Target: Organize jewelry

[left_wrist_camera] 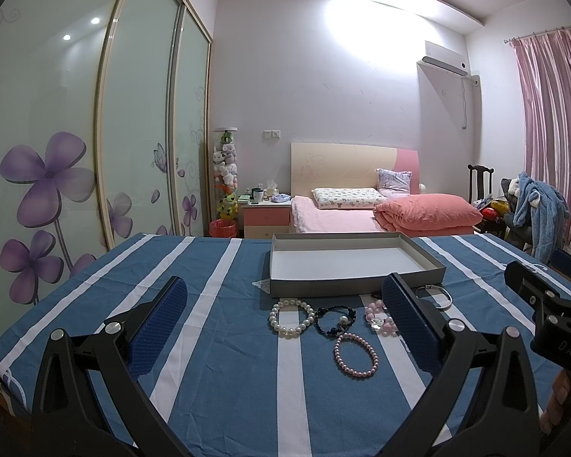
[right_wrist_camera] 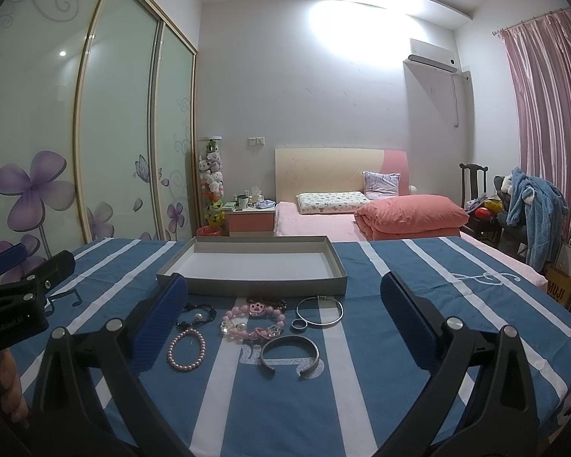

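**Jewelry laid out before an empty tray – both grippers open**

A table under a blue-and-white striped cloth [left_wrist_camera: 217, 327] is filling the foreground of both views. At its far side a shallow grey tray [left_wrist_camera: 356, 283] is sitting with its white floor bare.

The left gripper [left_wrist_camera: 281, 327] is hovering above the cloth with its fingers spread wide, holding nothing. The right gripper [right_wrist_camera: 283, 327] is doing the same – fingers wide apart, nothing between the blue pads [right_wrist_camera: 160, 323].

The jewelry is lying on the cloth just in front of the tray, in a loose cluster:

- A dark open cuff [right_wrist_camera: 290, 354] is resting nearest the right camera.
- A thin silver bangle [right_wrist_camera: 319, 311] is lying beyond it, with a small ring [right_wrist_camera: 299, 324] touching its near-left edge.
- A pink charm bracelet [right_wrist_camera: 253, 323] is occupying the centre, with a dark red bead strand [right_wrist_camera: 274, 302] behind it.
- A pink pearl bracelet [left_wrist_camera: 356, 354] is sitting nearest the left camera.
- A white pearl bracelet [left_wrist_camera: 292, 318] is lying at the cluster's left end.
- A black bead bracelet [left_wrist_camera: 333, 321] is lying just beside it.
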The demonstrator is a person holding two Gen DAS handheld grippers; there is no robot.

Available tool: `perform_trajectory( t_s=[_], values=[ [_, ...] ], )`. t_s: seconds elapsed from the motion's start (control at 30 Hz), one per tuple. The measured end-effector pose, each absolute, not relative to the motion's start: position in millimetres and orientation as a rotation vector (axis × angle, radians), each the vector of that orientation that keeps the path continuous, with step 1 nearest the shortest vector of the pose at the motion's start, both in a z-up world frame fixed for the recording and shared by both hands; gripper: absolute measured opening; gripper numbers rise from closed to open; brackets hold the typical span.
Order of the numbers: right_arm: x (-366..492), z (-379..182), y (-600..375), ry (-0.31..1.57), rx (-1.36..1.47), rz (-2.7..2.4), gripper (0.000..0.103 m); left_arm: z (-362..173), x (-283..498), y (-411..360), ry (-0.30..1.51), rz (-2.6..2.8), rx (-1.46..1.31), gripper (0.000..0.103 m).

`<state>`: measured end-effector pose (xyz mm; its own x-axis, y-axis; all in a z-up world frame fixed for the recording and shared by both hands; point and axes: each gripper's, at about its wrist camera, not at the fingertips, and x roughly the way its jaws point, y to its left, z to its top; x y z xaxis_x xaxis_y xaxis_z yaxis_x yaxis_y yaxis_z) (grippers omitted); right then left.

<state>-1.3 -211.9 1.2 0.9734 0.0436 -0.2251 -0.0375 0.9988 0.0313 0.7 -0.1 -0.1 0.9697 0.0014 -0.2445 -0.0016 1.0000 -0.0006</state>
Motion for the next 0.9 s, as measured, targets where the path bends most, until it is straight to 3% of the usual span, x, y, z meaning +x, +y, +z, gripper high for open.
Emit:
perform_trajectory(
  t_s=[0.9],
  values=[
    [2.6,-2.9,-207.9,0.250,0.019,0.032,0.099,-0.8,1.8,0.0,0.258,0.003,-0.001,0.101]
  ],
)
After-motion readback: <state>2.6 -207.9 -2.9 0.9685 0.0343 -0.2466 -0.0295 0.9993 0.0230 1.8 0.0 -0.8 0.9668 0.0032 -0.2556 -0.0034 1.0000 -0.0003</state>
